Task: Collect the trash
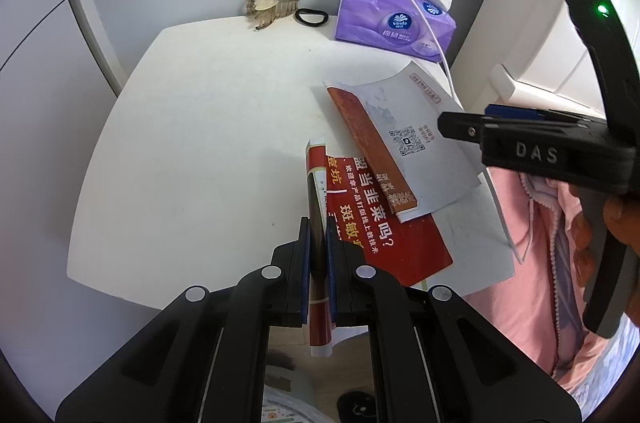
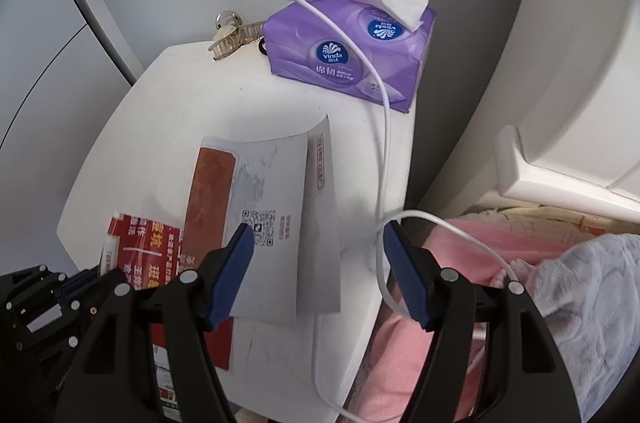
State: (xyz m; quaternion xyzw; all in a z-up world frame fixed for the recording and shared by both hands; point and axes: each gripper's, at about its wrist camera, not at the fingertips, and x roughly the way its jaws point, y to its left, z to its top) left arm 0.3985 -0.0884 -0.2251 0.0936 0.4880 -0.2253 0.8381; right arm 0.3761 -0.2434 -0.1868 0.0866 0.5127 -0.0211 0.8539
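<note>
A red printed leaflet [image 1: 384,223] lies at the near right of a small white table [image 1: 208,127]; its folded edge is pinched between the pads of my left gripper [image 1: 318,227], which is shut on it. A white envelope with a red-brown band and a QR code [image 1: 404,127] lies on top of the leaflet. In the right wrist view my right gripper [image 2: 318,235] is open, held just above the near end of the envelope [image 2: 280,191], and the leaflet [image 2: 148,243] shows at the left. The right gripper's side shows in the left wrist view [image 1: 452,125].
A purple Vinda tissue pack [image 2: 344,63] stands at the table's far right. A white cable [image 2: 384,143] hangs across it and down past the table's right edge. A beige hair claw [image 1: 268,5] and black hair tie [image 1: 311,17] lie at the back. Pink bedding [image 2: 460,251] is at right.
</note>
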